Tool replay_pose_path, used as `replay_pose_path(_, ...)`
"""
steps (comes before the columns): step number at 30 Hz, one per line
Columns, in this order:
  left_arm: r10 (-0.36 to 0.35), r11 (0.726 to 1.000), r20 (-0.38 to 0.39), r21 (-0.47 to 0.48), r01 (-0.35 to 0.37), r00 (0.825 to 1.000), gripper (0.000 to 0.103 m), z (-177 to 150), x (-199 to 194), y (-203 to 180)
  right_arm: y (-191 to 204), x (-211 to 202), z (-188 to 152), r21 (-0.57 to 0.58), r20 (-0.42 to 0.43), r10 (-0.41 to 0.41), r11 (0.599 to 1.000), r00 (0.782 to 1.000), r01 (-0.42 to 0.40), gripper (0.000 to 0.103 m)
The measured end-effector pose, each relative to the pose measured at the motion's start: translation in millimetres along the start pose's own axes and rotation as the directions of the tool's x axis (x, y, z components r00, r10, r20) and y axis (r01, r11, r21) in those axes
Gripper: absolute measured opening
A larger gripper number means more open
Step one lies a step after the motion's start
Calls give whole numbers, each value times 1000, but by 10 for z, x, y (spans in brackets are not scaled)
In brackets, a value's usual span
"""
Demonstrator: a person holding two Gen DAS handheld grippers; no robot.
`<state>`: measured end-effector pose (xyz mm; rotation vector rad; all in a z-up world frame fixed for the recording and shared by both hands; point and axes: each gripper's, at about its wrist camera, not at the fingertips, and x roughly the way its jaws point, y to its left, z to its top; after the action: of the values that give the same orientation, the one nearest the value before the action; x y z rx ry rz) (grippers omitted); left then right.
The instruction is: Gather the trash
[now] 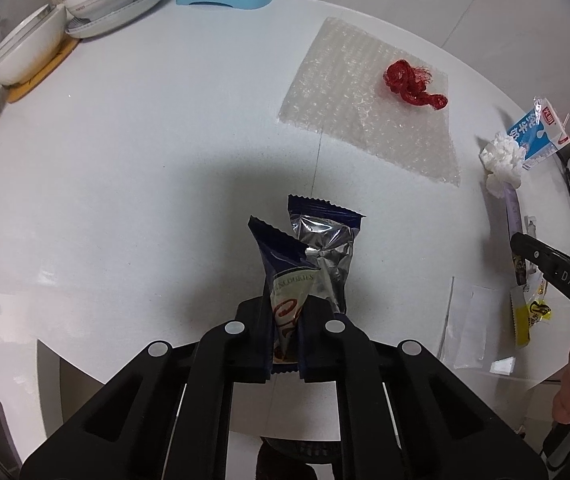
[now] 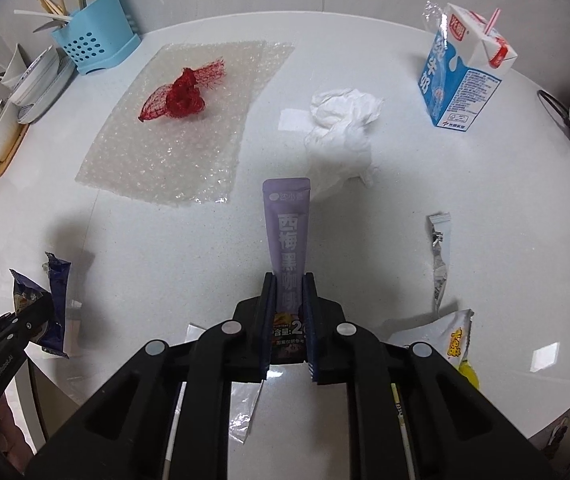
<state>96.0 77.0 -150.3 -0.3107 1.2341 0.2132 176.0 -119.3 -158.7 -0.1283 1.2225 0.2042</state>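
Pick step done both sides; left gripper (image 1: 285,344) fingers pinch blue cookie wrapper (image 1: 291,280), right gripper (image 2: 289,328) fingers pinch purple coffee sachet (image 2: 288,248), both above the counter (image 2: 165,248); next: carry to bin, none in view.

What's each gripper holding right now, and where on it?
Left gripper pinches the blue cookie wrapper at its lower end. Right gripper clamps the purple coffee sachet near its bottom.

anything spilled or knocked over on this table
Nothing spilled. The milk carton stands upright, top torn open with a straw in it. The oddest thing is a red mesh net bunched on a bubble wrap sheet.
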Motion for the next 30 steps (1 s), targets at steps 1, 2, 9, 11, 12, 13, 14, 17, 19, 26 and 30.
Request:
replay_pose_path(1, 0, 1000, 5, 2, 0, 1000, 7, -12, -31, -2, -3, -26, -8, 2, 6, 0, 1000, 1000, 0, 12)
replay_pose_path(2, -1, 1000, 9, 5, 1, 1000, 7, -23, -66, 16, -6, -47, -16, 4, 11, -1, 1000, 1000, 1, 12)
replay_pose_path(9, -15, 1000, 37, 18, 14, 999, 7, -46, -229, 17, -54, -211, -58, 13, 45, -5, 1000, 999, 5, 12)
replay_pose_path(11, -20, 1000, 47, 25, 18, 999, 7, -49, -285, -6, -67, -263, -81, 15, 58, -8, 1000, 998, 7, 12)
replay_pose_path(12, -21, 999, 52, 29, 19, 998, 7, -51, -313, -19, -77, -295, -93, 15, 65, -10, 1000, 998, 9, 12)
replay_pose_path(13, -23, 999, 57, 31, 21, 998, 7, -55, -339, -26, -86, -326, -104, 16, 71, -11, 1000, 997, 10, 12)
replay_pose_path(14, -26, 999, 62, 34, 24, 998, 7, -56, -372, -32, -96, -355, -115, 17, 77, -12, 1000, 997, 10, 12)
replay_pose_path(17, -31, 999, 75, 46, 28, 997, 7, -59, -451, -62, -119, -438, -146, 25, 93, -16, 1000, 996, 14, 12)
replay_pose_path(19, -35, 998, 81, 53, 31, 996, 7, -62, -488, -93, -133, -503, -174, 24, 111, -28, 999, 993, 25, 12)
replay_pose_path(26, -54, 996, 111, 83, 45, 992, 7, -113, -699, -186, -169, -759, -269, 39, 161, -37, 999, 986, 31, 12)
replay_pose_path(30, -66, 994, 129, 100, 54, 989, 7, -149, -821, -232, -185, -895, -356, 46, 187, -51, 998, 981, 43, 12)
